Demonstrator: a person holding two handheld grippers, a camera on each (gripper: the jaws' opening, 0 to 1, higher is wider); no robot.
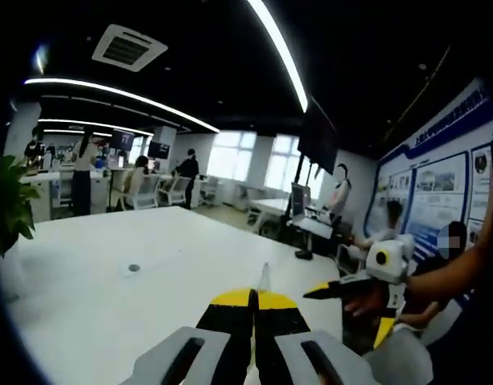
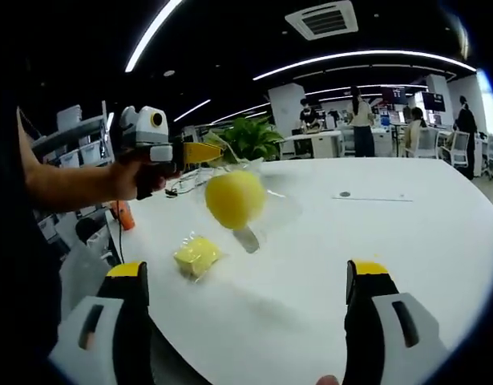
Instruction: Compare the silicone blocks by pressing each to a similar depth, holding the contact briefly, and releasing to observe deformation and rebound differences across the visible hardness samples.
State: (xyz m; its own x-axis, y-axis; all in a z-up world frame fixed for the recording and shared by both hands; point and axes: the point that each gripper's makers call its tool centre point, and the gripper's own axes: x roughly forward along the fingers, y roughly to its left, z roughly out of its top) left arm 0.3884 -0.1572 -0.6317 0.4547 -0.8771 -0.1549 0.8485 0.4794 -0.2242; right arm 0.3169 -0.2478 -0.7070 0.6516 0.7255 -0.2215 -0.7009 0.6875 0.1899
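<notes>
While hanging, bagged silicone block (image 2: 234, 198) downward.

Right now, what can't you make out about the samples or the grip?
- Left gripper view: the left gripper is shut on a clear bag; the bag's contents are hidden below the jaws.
- Right gripper view: hardness labels on the round yellow block and the small bagged block are too small and blurred by the wrap.
- Right gripper view: the orange object is too blurred to identify.

Left gripper view: low over broad white tabletop (image 1: 110, 297), facing across office toward far windows. Right gripper view: low over same tabletop (image 2: 406, 233), facing opposite hand-held gripper (image 2: 200, 152) near upper left. Shared: tabletop, ceiling light strips.
</notes>
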